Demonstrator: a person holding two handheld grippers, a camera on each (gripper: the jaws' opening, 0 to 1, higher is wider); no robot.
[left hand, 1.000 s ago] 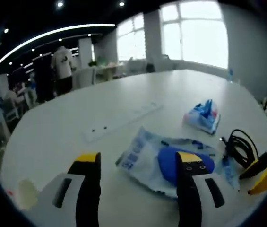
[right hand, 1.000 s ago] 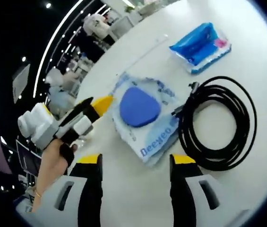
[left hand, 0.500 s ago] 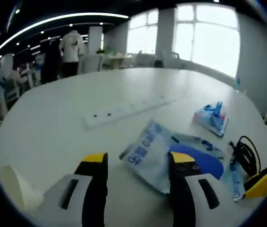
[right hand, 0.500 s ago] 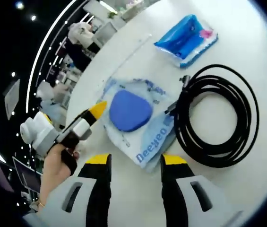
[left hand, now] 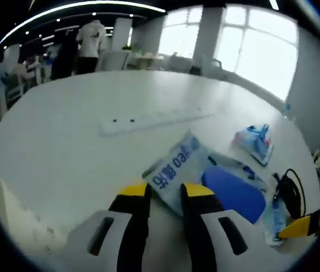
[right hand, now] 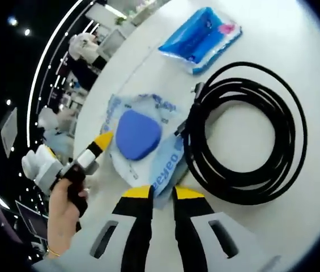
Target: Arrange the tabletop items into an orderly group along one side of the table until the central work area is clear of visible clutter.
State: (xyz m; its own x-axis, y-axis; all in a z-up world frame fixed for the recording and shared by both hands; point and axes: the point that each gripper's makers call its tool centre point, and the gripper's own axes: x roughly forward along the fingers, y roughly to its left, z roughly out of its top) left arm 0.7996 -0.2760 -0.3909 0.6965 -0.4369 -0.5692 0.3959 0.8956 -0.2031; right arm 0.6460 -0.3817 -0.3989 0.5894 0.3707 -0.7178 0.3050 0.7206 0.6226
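Two grippers bracket one crinkled plastic bag [left hand: 189, 170] with blue print, lying at frame centre of the left gripper view on the white table [left hand: 63, 141]; a blue rounded object [left hand: 233, 192] sits inside or on it, can't tell which. Left gripper [left hand: 160, 191] at bottom centre, yellow-tipped jaws nearly together, a narrow gap between them, tips right at the bag's near corner; can't tell whether they pinch it. In the right gripper view the same bag [right hand: 168, 164] sits left of centre, the blue object [right hand: 138, 134] on it. Right gripper [right hand: 155, 194] at bottom centre, jaws also almost together, tips at the bag's lower edge; grip on the edge unclear. Left gripper enters at left of that view, yellow tip touching or just beside the bag, held by a hand [right hand: 64, 207].

Coiled black cable [right hand: 244, 141] lies right of centre, its inner loop touching the bag. Blue wipes packet [right hand: 200, 38] at the upper middle, apart from the coil. White strip [left hand: 154, 120] lies flat on the table past the bag. People [left hand: 92, 45] stand in the upper left background; bright windows [left hand: 250, 51] upper right.
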